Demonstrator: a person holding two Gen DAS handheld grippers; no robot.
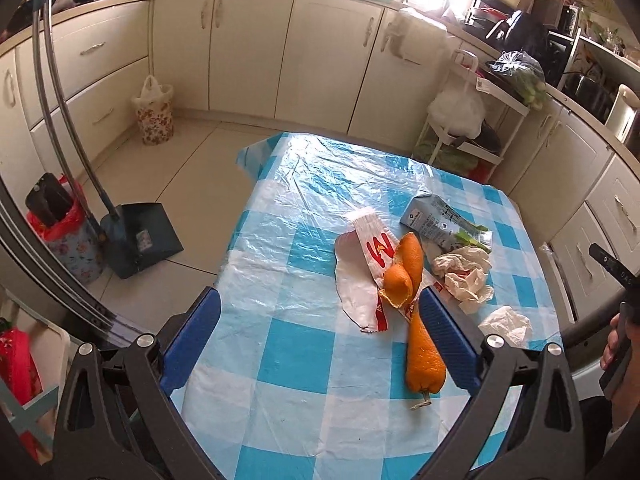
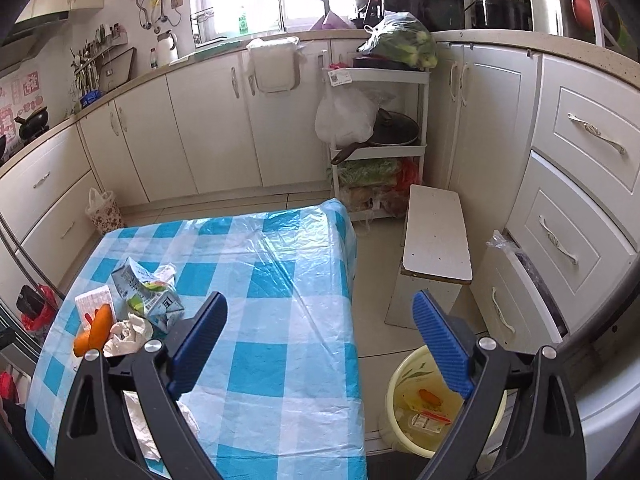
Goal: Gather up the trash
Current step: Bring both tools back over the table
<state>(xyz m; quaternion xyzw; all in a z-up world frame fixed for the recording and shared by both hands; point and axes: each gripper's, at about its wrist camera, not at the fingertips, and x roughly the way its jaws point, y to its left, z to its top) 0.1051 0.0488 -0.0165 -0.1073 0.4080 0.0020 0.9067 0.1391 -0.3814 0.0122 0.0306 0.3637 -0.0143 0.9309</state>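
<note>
A pile of trash lies on the blue-checked tablecloth (image 1: 288, 360): orange peels (image 1: 424, 356), a red-and-white wrapper (image 1: 368, 248), a crushed milk carton (image 1: 436, 216), crumpled paper (image 1: 464, 276) and a small tissue (image 1: 506, 322). My left gripper (image 1: 320, 324) hovers open over the table, and its right finger (image 1: 444, 340) is beside the long peel. My right gripper (image 2: 320, 340) stands wide open and empty past the table's right edge. Below it on the floor is a yellow bin (image 2: 396, 384) holding a peel (image 2: 430, 396) and packaging. The same carton (image 2: 148, 296) lies to its left.
A white stool (image 2: 436, 232) and a shelf cart (image 2: 380, 140) stand beyond the table. A drawer (image 2: 516, 300) is partly pulled out on the right. A dustpan (image 1: 140, 236), a floral bin (image 1: 154, 116) and a red-bagged bin (image 1: 68, 240) stand on the floor to the left.
</note>
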